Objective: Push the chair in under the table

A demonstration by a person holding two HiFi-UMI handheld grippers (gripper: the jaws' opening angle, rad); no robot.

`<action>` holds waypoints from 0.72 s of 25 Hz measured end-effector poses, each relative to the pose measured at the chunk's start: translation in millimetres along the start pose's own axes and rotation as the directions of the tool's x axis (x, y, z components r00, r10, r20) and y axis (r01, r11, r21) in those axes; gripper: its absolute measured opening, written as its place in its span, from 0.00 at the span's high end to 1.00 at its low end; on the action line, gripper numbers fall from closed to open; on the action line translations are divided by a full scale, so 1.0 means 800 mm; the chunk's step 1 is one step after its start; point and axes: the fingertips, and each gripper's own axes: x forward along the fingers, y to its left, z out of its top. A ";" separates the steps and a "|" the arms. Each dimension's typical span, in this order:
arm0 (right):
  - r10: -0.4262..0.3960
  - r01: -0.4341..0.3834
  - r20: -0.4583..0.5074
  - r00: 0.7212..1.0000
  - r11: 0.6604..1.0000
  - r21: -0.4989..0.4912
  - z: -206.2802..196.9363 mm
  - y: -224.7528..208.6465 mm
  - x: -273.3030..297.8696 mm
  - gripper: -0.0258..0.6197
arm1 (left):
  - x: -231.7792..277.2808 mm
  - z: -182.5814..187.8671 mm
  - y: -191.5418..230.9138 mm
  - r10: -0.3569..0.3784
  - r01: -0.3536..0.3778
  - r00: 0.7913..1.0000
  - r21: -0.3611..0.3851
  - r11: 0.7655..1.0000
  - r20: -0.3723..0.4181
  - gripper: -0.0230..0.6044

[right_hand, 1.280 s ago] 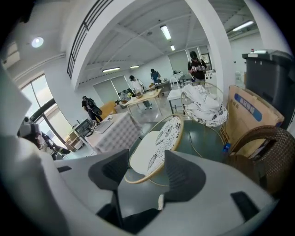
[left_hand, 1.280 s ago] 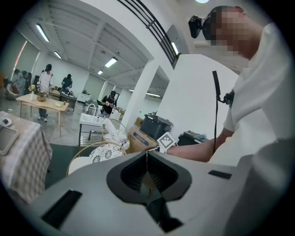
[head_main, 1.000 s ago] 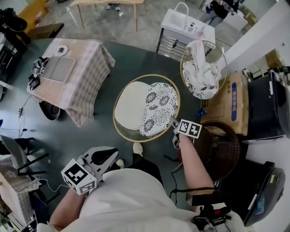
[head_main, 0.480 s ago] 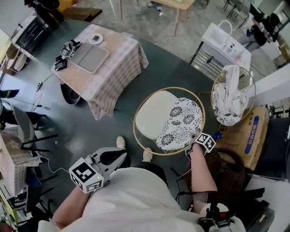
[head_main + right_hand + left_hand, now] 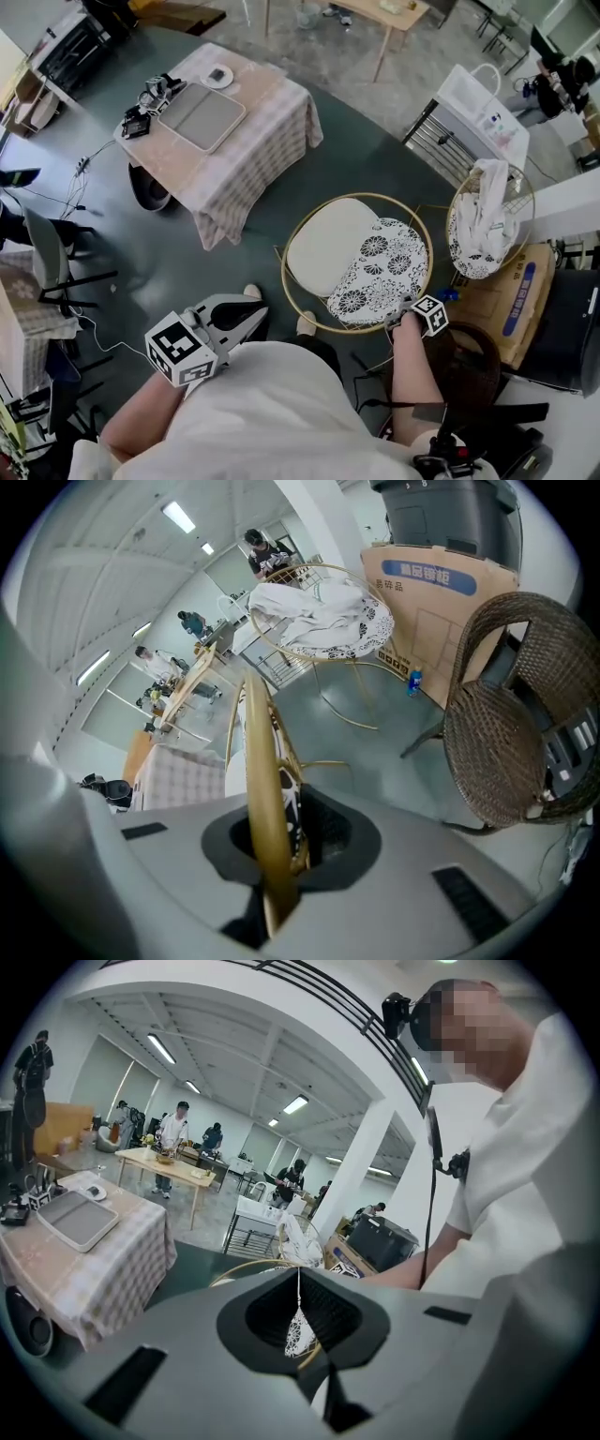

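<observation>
The chair point(image 5: 328, 251) is a round gold-rimmed seat with a white cushion and a black-and-white floral cushion. It stands apart from the table point(image 5: 239, 150), which wears a checked cloth at upper left. My right gripper point(image 5: 405, 321) is at the chair's near right rim. Its jaws are closing, with the gold rim point(image 5: 258, 761) clamped between them in the right gripper view point(image 5: 272, 855). My left gripper point(image 5: 251, 317) hovers by my waist, left of the chair and touching nothing. Its jaws meet along a thin slit in the left gripper view point(image 5: 300, 1335), and the table point(image 5: 84, 1260) shows at left.
A second round chair point(image 5: 483, 230) draped with white cloth stands to the right. Beside it are a cardboard box point(image 5: 511, 300) and a dark wicker chair point(image 5: 469, 375). A grey tray point(image 5: 202, 114) lies on the table, a black chair point(image 5: 56, 272) stands at far left, and a white cart point(image 5: 478, 103) behind.
My right gripper has sunk onto the chair's rim and its jaws have closed on it. The left gripper has drifted sideways at my waist. The head view now takes in more of the table.
</observation>
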 end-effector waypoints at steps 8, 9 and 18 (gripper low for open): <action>0.066 -0.067 -0.027 0.997 0.997 -0.044 -0.048 0.103 0.039 0.90 | -0.023 0.005 0.046 -0.030 0.030 0.999 -0.011 1.000 -0.016 0.94; 0.074 -0.076 -0.030 0.997 0.996 -0.054 -0.053 0.118 0.046 0.90 | -0.028 0.005 0.053 -0.027 0.027 1.000 -0.014 1.000 -0.016 0.94; 0.136 -0.143 -0.068 0.988 0.983 -0.113 -0.091 0.252 0.105 0.90 | -0.094 -0.004 0.124 0.039 -0.040 0.999 -0.058 0.998 -0.012 0.94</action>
